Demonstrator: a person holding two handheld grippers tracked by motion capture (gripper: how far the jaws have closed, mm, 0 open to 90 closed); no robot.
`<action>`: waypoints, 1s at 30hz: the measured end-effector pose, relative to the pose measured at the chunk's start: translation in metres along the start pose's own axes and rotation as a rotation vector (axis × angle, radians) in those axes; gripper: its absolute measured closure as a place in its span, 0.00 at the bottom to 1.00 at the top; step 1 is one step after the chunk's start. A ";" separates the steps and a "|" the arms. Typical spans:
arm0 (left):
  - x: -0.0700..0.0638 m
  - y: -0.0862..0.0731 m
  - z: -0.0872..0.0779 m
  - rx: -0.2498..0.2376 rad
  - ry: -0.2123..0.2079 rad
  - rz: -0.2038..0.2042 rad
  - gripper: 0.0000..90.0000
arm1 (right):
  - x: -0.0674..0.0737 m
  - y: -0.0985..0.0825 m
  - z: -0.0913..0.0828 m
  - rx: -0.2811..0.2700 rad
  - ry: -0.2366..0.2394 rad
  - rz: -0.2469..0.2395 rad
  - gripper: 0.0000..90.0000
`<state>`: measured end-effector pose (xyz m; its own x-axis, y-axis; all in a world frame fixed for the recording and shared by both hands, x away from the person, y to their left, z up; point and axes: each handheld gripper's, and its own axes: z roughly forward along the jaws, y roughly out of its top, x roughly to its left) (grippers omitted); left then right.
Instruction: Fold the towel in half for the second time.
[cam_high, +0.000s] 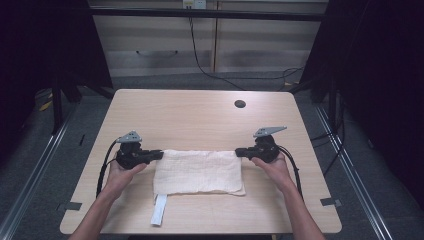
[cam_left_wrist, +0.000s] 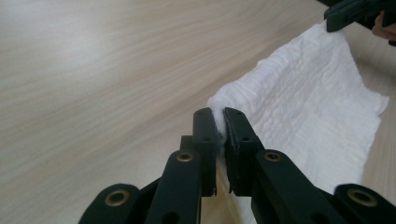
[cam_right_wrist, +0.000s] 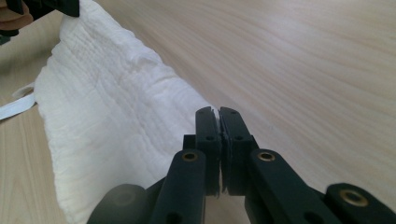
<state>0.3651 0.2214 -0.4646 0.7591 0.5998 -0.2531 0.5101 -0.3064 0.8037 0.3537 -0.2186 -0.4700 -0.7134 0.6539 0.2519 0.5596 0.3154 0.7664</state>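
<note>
A white textured cloth (cam_high: 198, 172) lies folded flat on the wooden table (cam_high: 200, 115), near its front middle. My left gripper (cam_high: 160, 154) is shut on the cloth's far left corner (cam_left_wrist: 215, 108), white fabric pinched between its jaws (cam_left_wrist: 219, 122). My right gripper (cam_high: 238, 151) is shut on the far right corner (cam_right_wrist: 205, 103), with a thin edge of fabric between its jaws (cam_right_wrist: 219, 120). The far edge of the cloth (cam_right_wrist: 116, 70) is stretched between the two grippers. A white strap (cam_high: 159, 209) hangs from the cloth's near left corner toward the table's front edge.
A dark round hole (cam_high: 240, 104) sits in the table at the back right. Bare wood lies beyond the cloth. Black cables trail from both grippers over the table sides. Cabinets (cam_high: 210, 37) stand behind the table.
</note>
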 end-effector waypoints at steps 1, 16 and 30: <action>0.000 0.003 -0.001 -0.008 0.006 -0.006 0.94 | -0.001 0.002 -0.001 -0.005 -0.003 -0.006 0.98; 0.008 0.003 0.001 -0.001 0.044 0.025 0.93 | -0.013 0.011 0.010 -0.047 -0.021 0.020 0.98; 0.008 -0.011 0.002 0.018 0.060 -0.002 0.94 | 0.010 0.007 0.002 -0.060 0.022 -0.045 0.97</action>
<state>0.3663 0.2276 -0.4768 0.7325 0.6437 -0.2216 0.5191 -0.3176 0.7935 0.3511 -0.2084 -0.4627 -0.7468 0.6244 0.2289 0.5010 0.3019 0.8111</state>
